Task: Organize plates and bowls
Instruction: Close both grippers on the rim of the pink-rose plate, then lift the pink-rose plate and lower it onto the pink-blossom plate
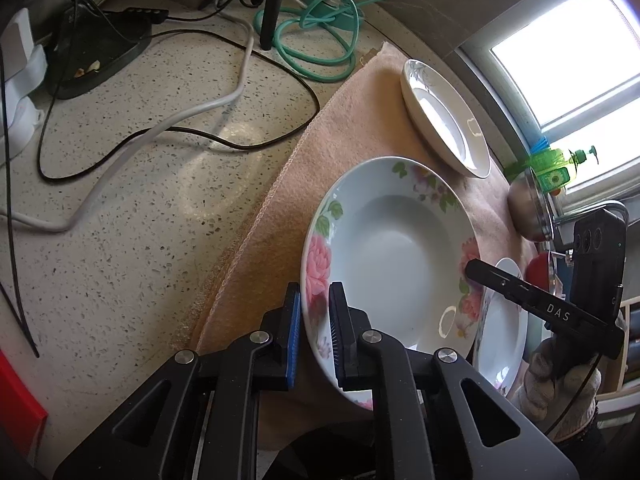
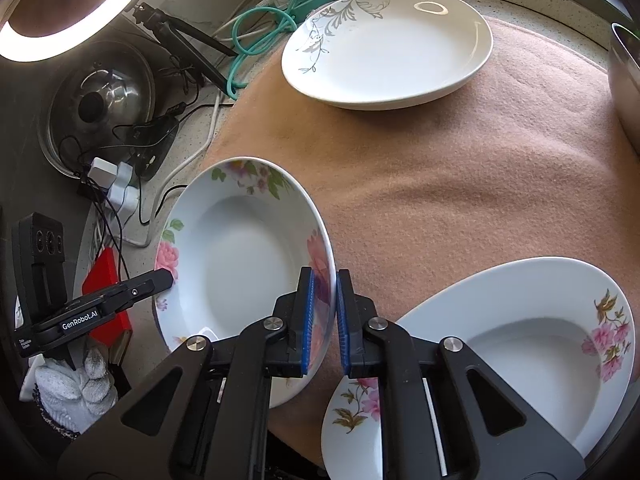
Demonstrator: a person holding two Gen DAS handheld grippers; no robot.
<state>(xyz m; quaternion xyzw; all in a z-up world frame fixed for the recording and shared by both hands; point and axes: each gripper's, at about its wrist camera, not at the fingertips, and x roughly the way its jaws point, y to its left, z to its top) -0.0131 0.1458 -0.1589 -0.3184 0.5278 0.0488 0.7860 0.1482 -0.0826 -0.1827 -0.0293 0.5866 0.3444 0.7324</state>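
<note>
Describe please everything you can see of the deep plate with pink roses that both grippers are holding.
The rose plate is a glossy, pale, ceramic-looking deep plate with a sunken well and a broad rim printed with pink roses, small purple flowers and green leaves. It looks empty and clean, and is tilted above the tan cloth. The left gripper pinches one side of its rim, the right gripper the opposite side, each with blue pads on both faces. Nearby plates appear not to touch it.
</note>
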